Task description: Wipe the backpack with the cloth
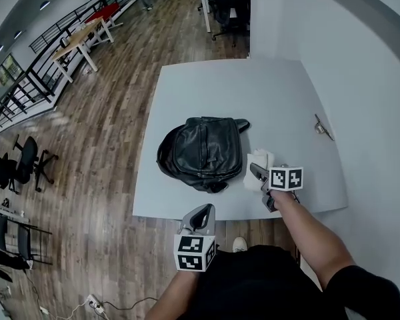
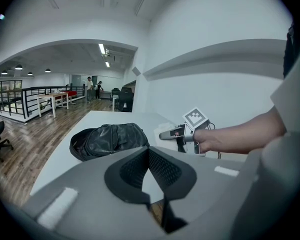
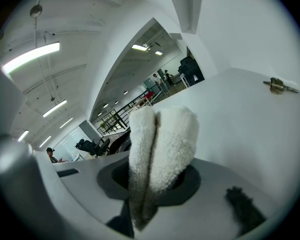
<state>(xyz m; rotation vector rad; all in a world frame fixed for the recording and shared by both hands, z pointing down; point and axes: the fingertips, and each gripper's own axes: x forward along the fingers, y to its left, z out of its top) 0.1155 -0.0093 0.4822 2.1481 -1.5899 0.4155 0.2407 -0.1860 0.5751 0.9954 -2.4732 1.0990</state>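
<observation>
A black leather backpack (image 1: 203, 152) lies flat on the pale grey table (image 1: 253, 92), towards its front. Just right of it sits a white fluffy cloth (image 1: 259, 164), and my right gripper (image 1: 256, 173) is shut on its near end. In the right gripper view the folded cloth (image 3: 162, 149) stands up between the jaws and hides most of the backpack (image 3: 121, 141). My left gripper (image 1: 201, 213) hangs just off the table's front edge, shut with nothing in it. From the left gripper view the backpack (image 2: 110, 139) is ahead to the left and the right gripper (image 2: 166, 133) to the right.
A small metal fitting (image 1: 322, 128) lies near the table's right edge, beside the white wall (image 1: 360, 79). Wooden floor (image 1: 100, 145) runs along the left, with black office chairs (image 1: 27, 162) and other desks (image 1: 80, 42) farther off.
</observation>
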